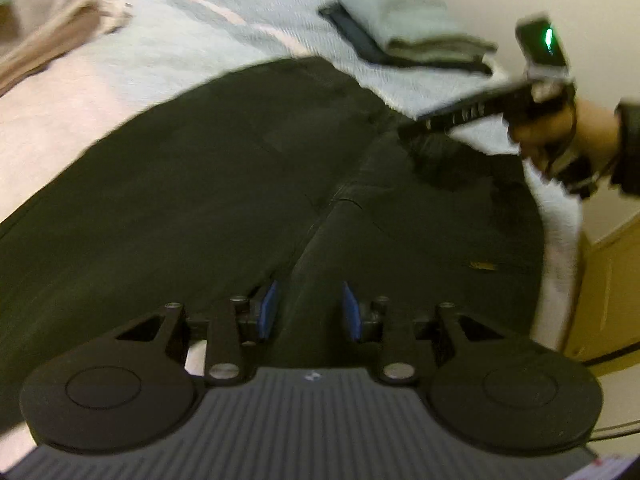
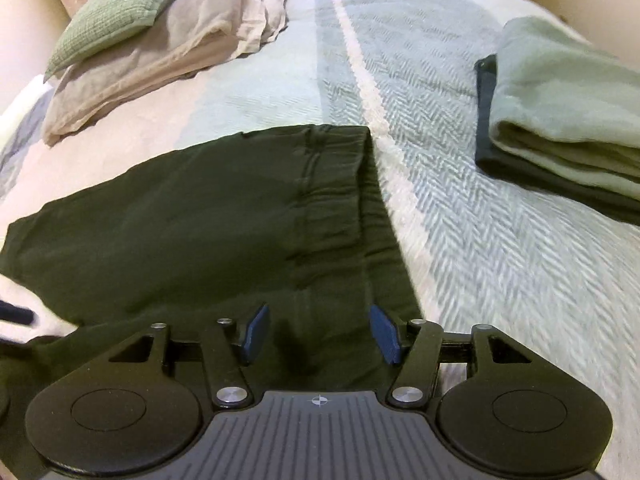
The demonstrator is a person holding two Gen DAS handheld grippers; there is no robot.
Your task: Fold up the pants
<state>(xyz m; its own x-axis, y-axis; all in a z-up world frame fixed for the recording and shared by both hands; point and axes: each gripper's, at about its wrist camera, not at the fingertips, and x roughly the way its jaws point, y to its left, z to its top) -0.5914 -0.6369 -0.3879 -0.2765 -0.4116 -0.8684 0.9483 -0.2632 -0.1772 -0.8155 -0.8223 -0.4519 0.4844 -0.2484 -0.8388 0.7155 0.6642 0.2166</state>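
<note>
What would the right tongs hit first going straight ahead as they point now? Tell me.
Most likely the dark pants. The right tongs stand open and empty, angled down at the cloth by the waistband, with nothing in between. How far off the cloth lies is unclear.

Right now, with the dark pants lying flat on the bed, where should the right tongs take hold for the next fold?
Probably the waistband, near its corner at the bedspread. The dark pants lie flat, so only an edge gives the pads something to pinch. That gathered band ends in a free edge just ahead of the open right tongs; come from above, tilted down, and slide one pad under.
</note>
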